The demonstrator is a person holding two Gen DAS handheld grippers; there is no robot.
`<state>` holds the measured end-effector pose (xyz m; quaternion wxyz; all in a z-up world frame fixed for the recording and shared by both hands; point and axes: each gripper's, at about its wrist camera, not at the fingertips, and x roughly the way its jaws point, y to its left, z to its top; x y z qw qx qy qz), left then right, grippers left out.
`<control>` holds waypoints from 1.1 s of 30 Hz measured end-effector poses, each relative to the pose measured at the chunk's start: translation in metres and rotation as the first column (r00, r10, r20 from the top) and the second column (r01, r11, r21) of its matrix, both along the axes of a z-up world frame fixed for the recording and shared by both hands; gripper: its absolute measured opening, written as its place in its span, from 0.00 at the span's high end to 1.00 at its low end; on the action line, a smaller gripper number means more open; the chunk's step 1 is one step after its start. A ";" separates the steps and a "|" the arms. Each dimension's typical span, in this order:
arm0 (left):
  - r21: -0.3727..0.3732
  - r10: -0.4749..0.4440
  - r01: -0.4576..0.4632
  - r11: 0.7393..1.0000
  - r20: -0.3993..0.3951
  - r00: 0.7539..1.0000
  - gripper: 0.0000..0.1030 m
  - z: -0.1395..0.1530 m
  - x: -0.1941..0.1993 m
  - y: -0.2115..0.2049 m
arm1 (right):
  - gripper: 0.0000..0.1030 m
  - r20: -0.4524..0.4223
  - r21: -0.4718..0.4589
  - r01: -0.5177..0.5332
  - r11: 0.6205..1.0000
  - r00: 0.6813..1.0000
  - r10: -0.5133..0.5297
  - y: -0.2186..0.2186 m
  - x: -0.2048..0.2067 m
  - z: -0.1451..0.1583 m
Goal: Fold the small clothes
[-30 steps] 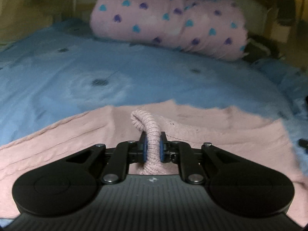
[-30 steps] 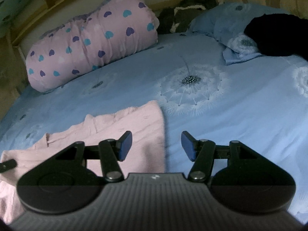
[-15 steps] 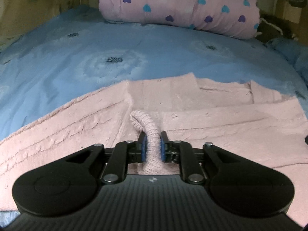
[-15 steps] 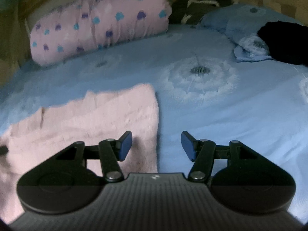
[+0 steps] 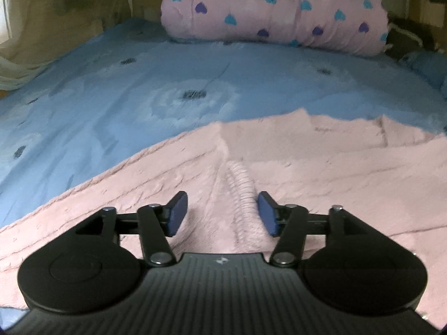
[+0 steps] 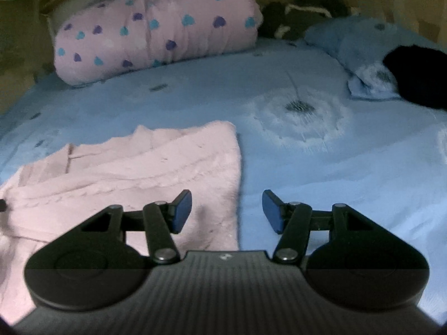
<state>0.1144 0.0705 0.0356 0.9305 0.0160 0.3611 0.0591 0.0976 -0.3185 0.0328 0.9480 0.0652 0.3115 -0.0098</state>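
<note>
On bed (image 5: pixel 139 89): pink knit sweater (image 5: pixel 307 167), soft, light, floppy. Your left gripper (image 5: pixel 222 209) just opened off ribbed cuff (image 5: pixel 241 184); right gripper (image 6: pixel 226 209) open, empty. Pinch hem/edges.

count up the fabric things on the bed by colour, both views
pink: 2, the knit sweater and the heart-print rolled blanket
blue: 2, the dandelion-print bedsheet and the matching pillow
black: 1, the dark cloth on that pillow
dark with white trim: 1, the bundle by the headboard, too blurred to name
total: 6
</note>
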 end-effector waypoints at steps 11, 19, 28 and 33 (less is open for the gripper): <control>0.013 0.027 -0.027 1.000 -0.016 1.000 0.29 -0.012 0.007 0.002 | 0.42 -0.096 0.053 -0.026 0.998 0.995 0.031 0.002 0.010 -0.021; 0.027 0.019 -0.019 0.999 -0.017 1.000 0.23 -0.001 -0.008 0.000 | 0.42 -0.112 0.131 0.008 0.991 0.994 0.007 -0.006 0.010 -0.016; 0.002 0.095 -0.095 0.995 -0.010 0.995 0.23 0.028 -0.041 0.007 | 0.42 -0.083 0.249 -0.013 0.968 0.996 0.035 -0.014 -0.005 0.002; 0.032 0.149 -0.149 0.988 0.012 0.989 0.23 0.049 -0.068 0.025 | 0.42 -0.065 0.261 -0.045 0.964 0.996 0.064 -0.013 -0.011 0.010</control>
